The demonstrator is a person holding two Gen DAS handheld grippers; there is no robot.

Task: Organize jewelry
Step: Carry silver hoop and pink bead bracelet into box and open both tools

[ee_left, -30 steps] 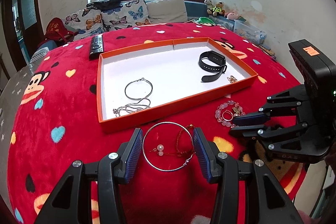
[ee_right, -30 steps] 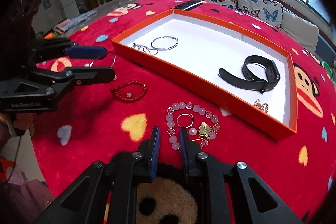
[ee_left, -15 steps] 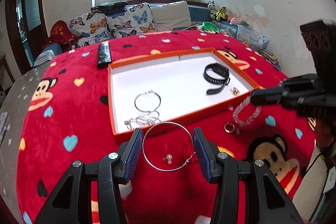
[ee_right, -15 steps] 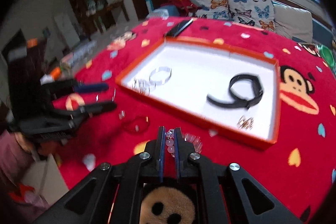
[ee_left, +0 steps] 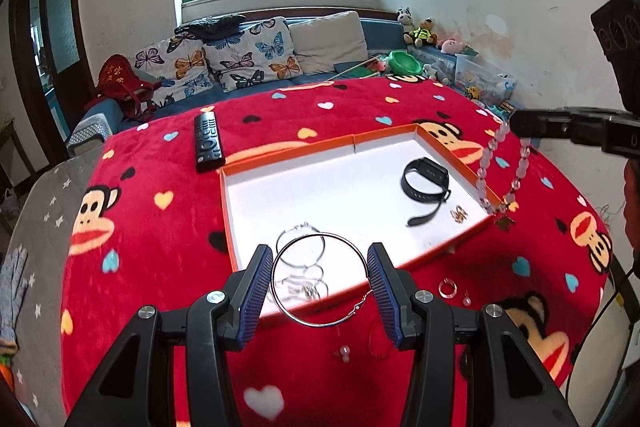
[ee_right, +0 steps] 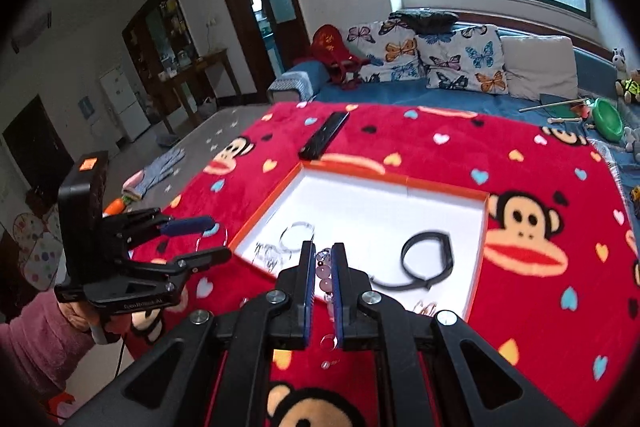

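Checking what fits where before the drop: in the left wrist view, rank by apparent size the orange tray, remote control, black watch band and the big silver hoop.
1. orange tray
2. big silver hoop, though it sits nearest the camera
3. remote control and black watch band: look alike, unranked

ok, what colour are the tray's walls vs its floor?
Orange walls, white floor on the tray. Clearest in the left wrist view.

No text reads clearly: pale lettering on the left gripper (ee_right: 200, 241) body is too blurred to make out, as are the gold characters on the red cushion (ee_left: 116, 77).
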